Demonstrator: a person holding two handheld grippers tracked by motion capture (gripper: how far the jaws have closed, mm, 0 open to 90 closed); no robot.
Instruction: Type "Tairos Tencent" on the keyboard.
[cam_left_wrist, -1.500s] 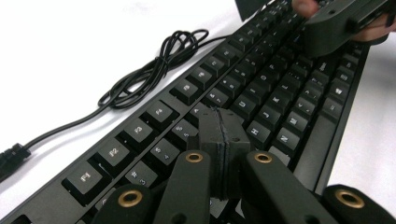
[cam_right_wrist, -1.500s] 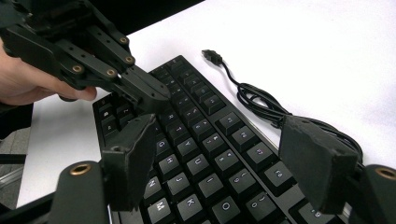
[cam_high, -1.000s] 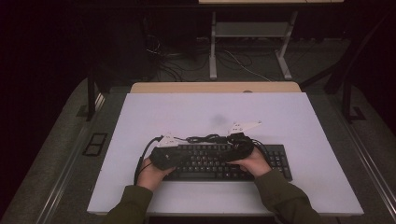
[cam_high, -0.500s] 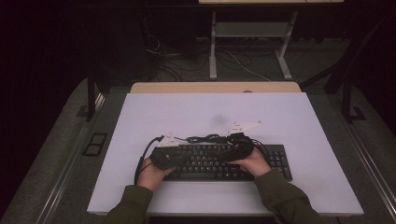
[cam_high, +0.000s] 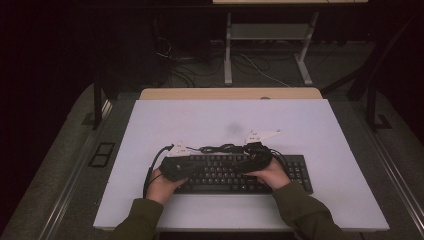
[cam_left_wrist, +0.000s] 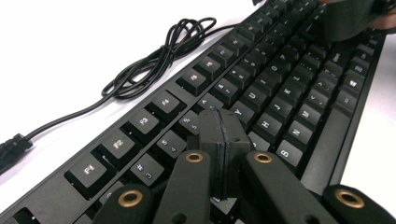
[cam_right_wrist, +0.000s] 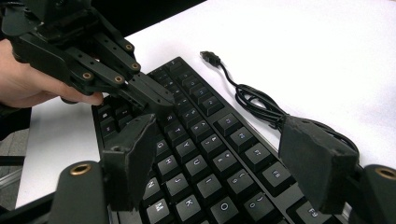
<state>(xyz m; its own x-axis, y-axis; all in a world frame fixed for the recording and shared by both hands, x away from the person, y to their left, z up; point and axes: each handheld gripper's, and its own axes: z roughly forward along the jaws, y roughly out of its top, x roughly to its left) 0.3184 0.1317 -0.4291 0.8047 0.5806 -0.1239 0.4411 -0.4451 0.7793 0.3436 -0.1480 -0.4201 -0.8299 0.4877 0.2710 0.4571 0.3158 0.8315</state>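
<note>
Matt black plastic keyboard (cam_left_wrist: 261, 88) – rubbery cable (cam_left_wrist: 154, 60) – on a smooth white table (cam_high: 300, 125).

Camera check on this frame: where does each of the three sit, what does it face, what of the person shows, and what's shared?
High view: above the person's side, looking forward and down at the table; both forearms and hands show.
Left gripper view: on the left gripper, jaws shut, low over the keyboard; its coiled cable beyond.
Right gripper view: on the right gripper, jaws open over the keys, facing the left gripper and hand.
Shared: keyboard and cable.
</note>
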